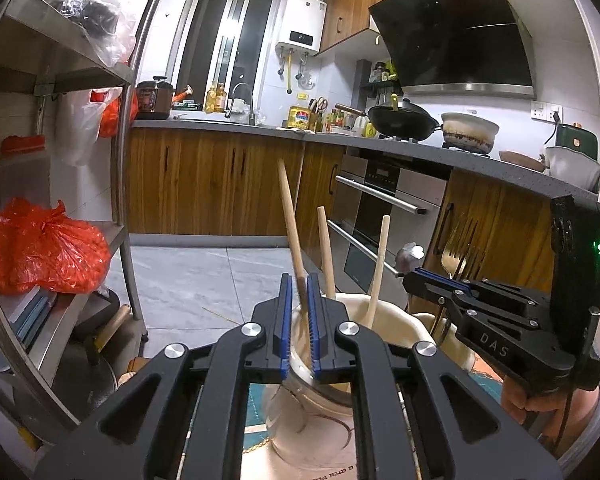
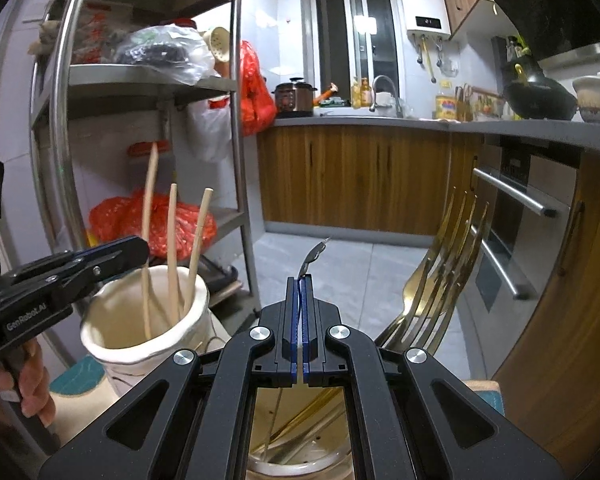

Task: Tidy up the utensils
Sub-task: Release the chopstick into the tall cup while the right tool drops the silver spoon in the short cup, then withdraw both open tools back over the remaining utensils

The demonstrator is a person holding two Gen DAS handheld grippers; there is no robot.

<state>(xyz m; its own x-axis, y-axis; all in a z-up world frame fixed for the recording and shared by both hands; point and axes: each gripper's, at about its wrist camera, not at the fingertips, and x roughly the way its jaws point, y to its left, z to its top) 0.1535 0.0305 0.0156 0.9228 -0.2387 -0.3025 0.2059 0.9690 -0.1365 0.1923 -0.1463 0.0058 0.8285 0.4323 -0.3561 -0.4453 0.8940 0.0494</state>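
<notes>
1. Left gripper (image 1: 299, 292): black frame w/ blue ribbed pads, jaws at a narrow gap. Tallest of the wooden sticks (image 1: 290, 220) runs up between the pads; can't tell if the pads press on it.
2. Wooden sticks, 3 total: pale, round, slim, ends blunt. All stand tilted inside the cream pot (image 1: 400, 320); the other two lean apart from the tall one.
3. Cream pot: ceramic look, thick rolled rim, glossy, matte pale inside. Seen from right wrist view it sits left of the right gripper (image 2: 301, 280), on a teal-edged mat (image 2: 76, 376).
4. Right gripper: same black/blue build, jaws pressed together on a thin metal spoon (image 2: 314, 254). Bowl of spoon pokes out ahead of the tips, shiny grey, seen edge-on.
5. Forks (image 2: 448, 264): gold-tone metal, long curved tines, polished. Several bunched, tines up, just right of the right gripper. They stand in a second container (image 2: 300, 460) below the jaws; its rim is mostly hidden by the gripper frame.
6. Hands: left hand (image 2: 20, 384) and right hand (image 1: 516, 400) each wrap a black grip handle.
7. Background: steel rack (image 2: 148, 72) w/ crinkly orange bags (image 1: 40, 248), wood-grain cabinets, grey tile floor.
</notes>
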